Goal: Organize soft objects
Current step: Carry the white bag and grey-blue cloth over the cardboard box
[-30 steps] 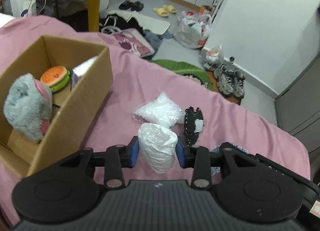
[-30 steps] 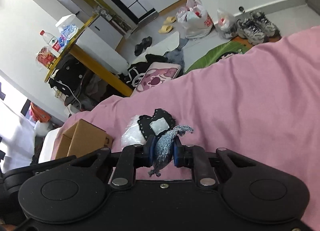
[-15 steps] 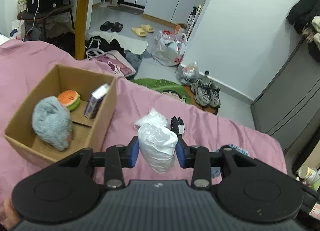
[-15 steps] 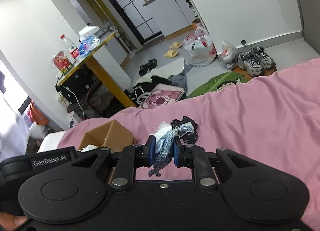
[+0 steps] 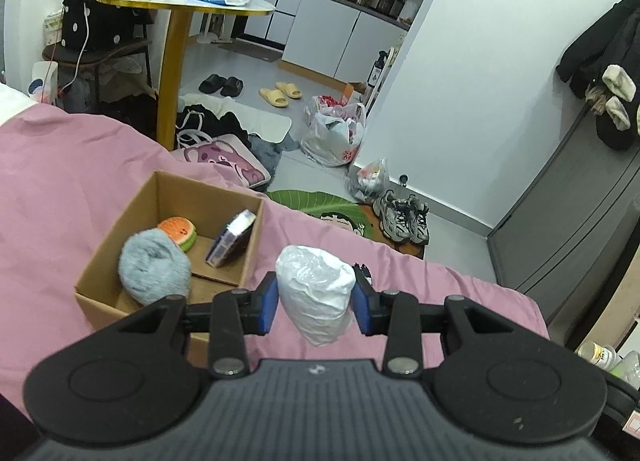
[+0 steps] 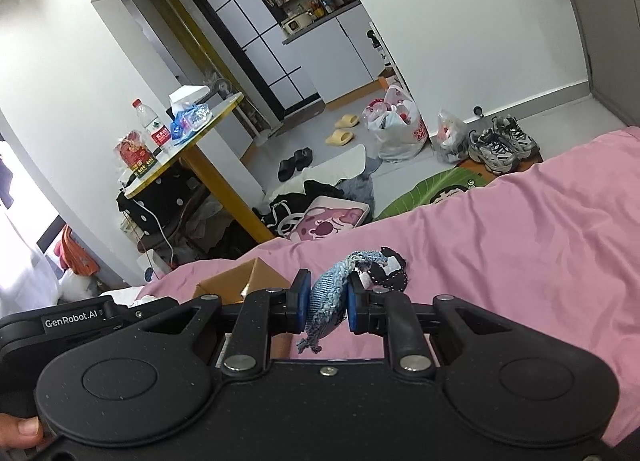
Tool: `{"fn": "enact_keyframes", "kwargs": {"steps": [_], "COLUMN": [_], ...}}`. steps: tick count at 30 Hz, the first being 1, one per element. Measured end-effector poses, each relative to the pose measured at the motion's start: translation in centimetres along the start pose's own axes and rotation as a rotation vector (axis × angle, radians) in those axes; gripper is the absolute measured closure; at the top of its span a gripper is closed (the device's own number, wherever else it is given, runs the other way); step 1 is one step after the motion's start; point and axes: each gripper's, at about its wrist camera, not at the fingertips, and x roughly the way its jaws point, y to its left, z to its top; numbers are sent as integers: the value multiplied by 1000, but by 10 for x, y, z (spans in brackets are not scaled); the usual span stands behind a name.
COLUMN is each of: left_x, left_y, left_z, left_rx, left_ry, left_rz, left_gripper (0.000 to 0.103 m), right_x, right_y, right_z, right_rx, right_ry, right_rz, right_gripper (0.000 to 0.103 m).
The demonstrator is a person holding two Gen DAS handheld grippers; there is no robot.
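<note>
Left tongs (image 5: 315, 303) clamp a white bundle (image 5: 316, 293); right tongs (image 6: 324, 303) pinch blue denim scrap (image 6: 326, 293).

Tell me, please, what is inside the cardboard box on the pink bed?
Inside the cardboard box lie a grey fluffy toy, a watermelon-slice plush and a small printed packet. The toy and the near wall cover part of the floor.

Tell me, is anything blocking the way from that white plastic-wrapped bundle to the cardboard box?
Nothing visible does. The left gripper holds the white bundle in the air, just right of the open-topped cardboard box. Only its near right wall lies between. Inside, a grey fluffy toy, a watermelon plush and a small packet leave bare floor.
</note>
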Motion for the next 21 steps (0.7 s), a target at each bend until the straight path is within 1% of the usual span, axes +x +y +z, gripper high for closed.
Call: {"fn": "enact_keyframes", "kwargs": {"steps": [8,21], "left_x": [-22,-42], "left_y": [15,52], "left_z": [2,14], "left_rx": [9,-4], "left_ry": [-16,-37], "left_rz": [-2,10], "left_gripper": [65,65], "right_x": [-9,-8], "right_y": [13,29], "right_z": [-8,-13], "right_rx": [-2,7], "right_ry": [-8,-18], "right_rz": [18,-9], "right_gripper": [84,84]}}
